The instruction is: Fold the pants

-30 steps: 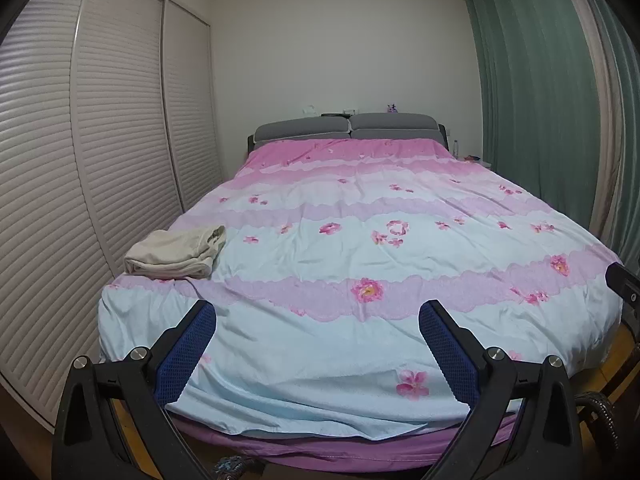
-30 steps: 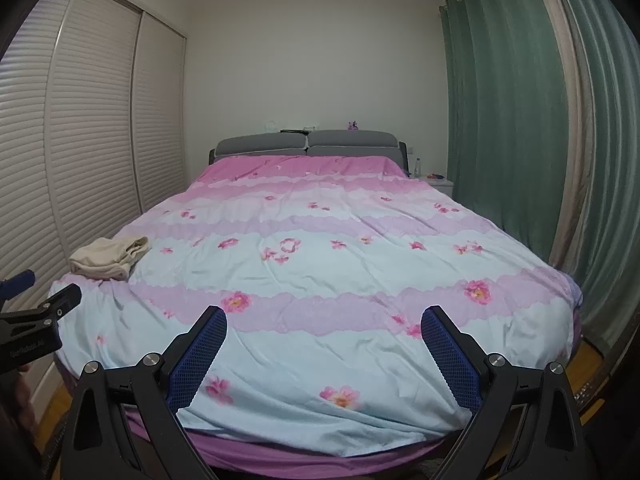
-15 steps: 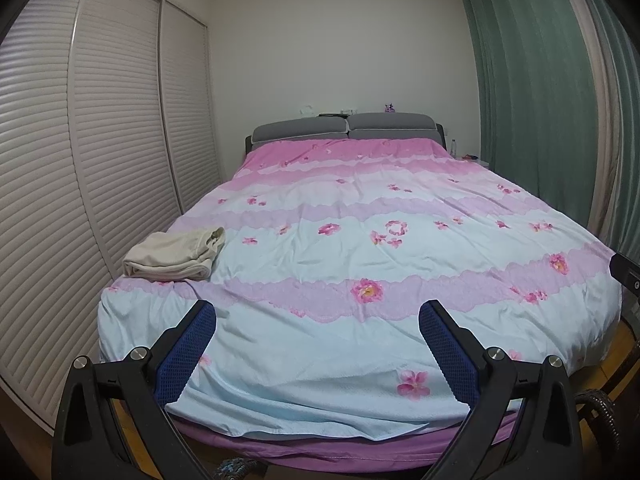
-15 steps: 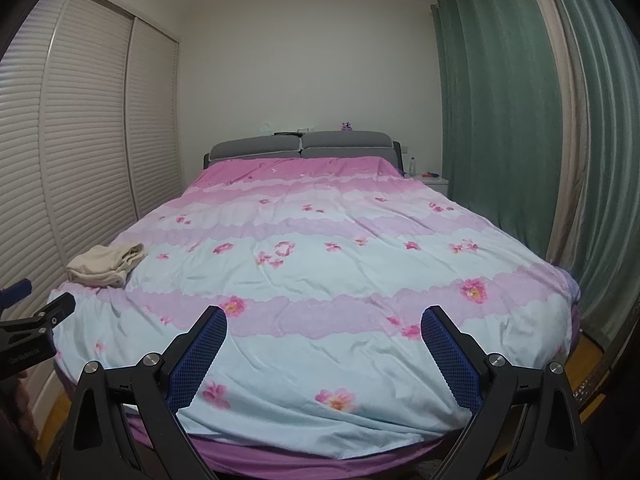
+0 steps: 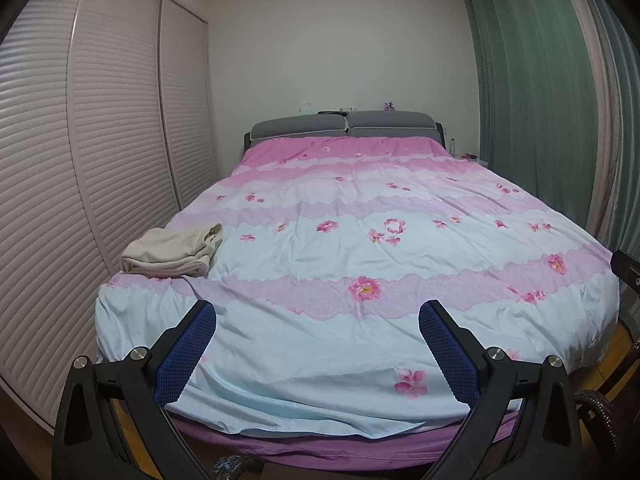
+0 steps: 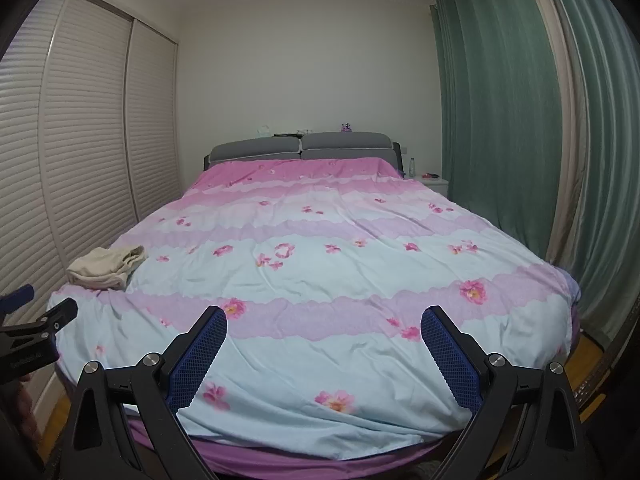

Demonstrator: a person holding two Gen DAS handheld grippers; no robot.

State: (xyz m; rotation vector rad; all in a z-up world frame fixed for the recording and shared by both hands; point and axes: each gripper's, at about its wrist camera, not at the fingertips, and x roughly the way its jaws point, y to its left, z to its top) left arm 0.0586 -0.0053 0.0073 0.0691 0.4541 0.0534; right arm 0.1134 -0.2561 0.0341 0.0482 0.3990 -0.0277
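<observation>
Folded beige pants [image 5: 172,252] lie in a neat bundle near the bed's front left corner, also seen as the beige pants [image 6: 106,266] in the right wrist view. My left gripper [image 5: 316,320] hangs open in front of the bed's foot, well short of the pants, with nothing between its blue pads. My right gripper [image 6: 324,322] is open too, held before the foot of the bed, empty. The left gripper's body [image 6: 32,332] shows at the left edge of the right wrist view.
The bed [image 5: 360,260] has a pink, lilac and pale blue floral quilt. Louvred wardrobe doors [image 5: 100,140] run close along its left side. Green curtains [image 6: 520,140] hang on the right. A grey headboard [image 6: 300,146] and a white nightstand [image 6: 434,182] stand at the back.
Both cameras have drifted slightly, the right one turning a little leftward. The pants lie as before and both grippers stay open.
</observation>
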